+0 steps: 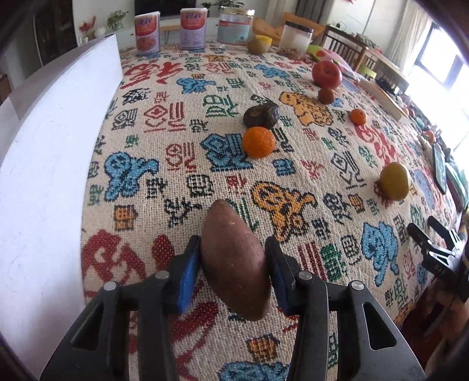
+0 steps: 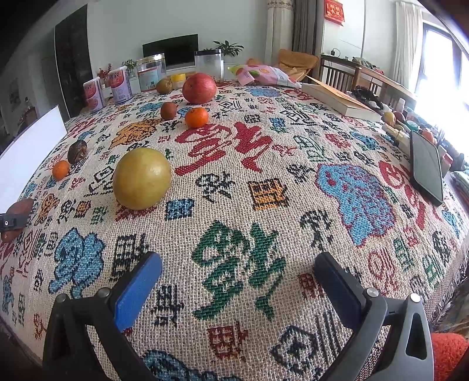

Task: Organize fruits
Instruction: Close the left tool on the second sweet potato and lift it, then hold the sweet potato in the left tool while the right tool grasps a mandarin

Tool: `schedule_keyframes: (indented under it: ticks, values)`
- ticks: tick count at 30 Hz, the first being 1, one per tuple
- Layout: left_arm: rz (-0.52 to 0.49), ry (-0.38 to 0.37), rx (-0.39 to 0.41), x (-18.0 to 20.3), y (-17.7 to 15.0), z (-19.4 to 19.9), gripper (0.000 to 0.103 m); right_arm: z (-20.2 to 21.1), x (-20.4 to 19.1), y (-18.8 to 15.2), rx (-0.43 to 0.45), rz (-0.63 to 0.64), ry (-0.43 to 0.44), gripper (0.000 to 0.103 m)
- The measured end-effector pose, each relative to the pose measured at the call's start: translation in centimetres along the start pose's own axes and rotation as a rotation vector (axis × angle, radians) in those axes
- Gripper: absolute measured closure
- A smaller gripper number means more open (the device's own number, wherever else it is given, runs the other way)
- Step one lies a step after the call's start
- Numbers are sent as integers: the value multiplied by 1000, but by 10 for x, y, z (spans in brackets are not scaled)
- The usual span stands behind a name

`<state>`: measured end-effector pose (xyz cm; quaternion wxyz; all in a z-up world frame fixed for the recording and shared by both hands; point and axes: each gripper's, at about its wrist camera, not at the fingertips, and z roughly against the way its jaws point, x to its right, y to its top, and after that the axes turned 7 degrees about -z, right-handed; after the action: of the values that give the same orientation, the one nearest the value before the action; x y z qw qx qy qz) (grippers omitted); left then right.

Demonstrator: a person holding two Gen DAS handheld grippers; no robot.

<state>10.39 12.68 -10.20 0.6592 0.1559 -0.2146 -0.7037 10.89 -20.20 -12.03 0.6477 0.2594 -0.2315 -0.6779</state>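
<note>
My left gripper [image 1: 233, 249] is shut on a brown sweet potato [image 1: 234, 260], held just above the patterned tablecloth; it also shows in the right wrist view [image 2: 19, 209]. My right gripper [image 2: 237, 263] is open and empty over the cloth, and shows at the right edge of the left wrist view [image 1: 431, 234]. Ahead lie an orange [image 1: 258, 142], a dark avocado [image 1: 261, 115], a yellow-green pear [image 1: 394, 181], a small orange [image 1: 358, 116], a small brown fruit [image 1: 326, 95], a red apple [image 1: 326, 74] and a far kiwi-like fruit [image 1: 256, 46].
A white board [image 1: 44, 152] stands along the left. Cans [image 1: 147, 30] and jars [image 1: 235, 27] line the far edge. A book [image 2: 340, 98], a snack bag [image 2: 263, 74] and a phone [image 2: 426, 165] lie at the right.
</note>
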Motion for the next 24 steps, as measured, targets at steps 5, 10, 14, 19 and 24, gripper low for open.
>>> schedule_keyframes:
  ticks: [5,10,14,19,24]
  values:
    - [49,83,90,3,0,-9,27,0,-1,0,0,1,2,0]
    - [26,187,158,10,-5,-14,24,15,21,15,3,-88,82,1]
    - [38,184,154,7,-3,-15,21,14,26,67,39,-138,112,3]
    - [33,186,152,8,-3,-15,19,-29,-27,142,-17,42,186,30]
    - [32,188,151,9,-3,-16,19,-99,-66,174,-146,91,172,34]
